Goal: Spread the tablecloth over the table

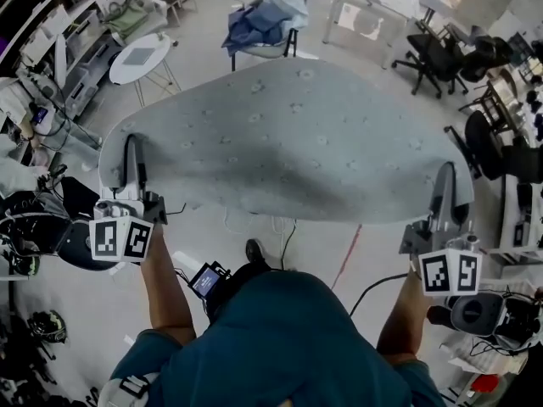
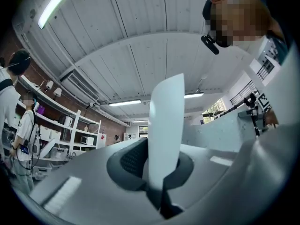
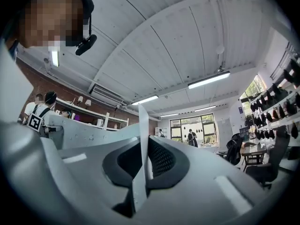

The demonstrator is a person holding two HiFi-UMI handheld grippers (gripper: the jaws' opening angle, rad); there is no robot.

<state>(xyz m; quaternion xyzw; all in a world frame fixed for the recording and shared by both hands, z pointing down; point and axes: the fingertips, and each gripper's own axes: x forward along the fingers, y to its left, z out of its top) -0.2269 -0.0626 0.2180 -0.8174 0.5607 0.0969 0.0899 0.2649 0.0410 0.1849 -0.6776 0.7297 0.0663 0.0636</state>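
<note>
A pale grey-blue tablecloth (image 1: 288, 134) with faint round spots is stretched out wide in the air in front of me and hides whatever lies beneath it. My left gripper (image 1: 131, 153) is shut on its near left edge, and my right gripper (image 1: 444, 178) is shut on its near right edge. In the left gripper view a fold of the tablecloth (image 2: 165, 125) stands up from between the shut jaws of the left gripper (image 2: 161, 175). In the right gripper view a thin edge of the tablecloth (image 3: 142, 139) rises from the right gripper (image 3: 139, 170). Both gripper cameras face the ceiling.
A small round white table (image 1: 141, 58) stands at the back left, and a chair piled with blue clothes (image 1: 265, 22) behind the cloth. Black office chairs (image 1: 433, 53) and a desk crowd the right. Shelving lines the left wall. Cables (image 1: 284, 231) trail on the floor by my feet.
</note>
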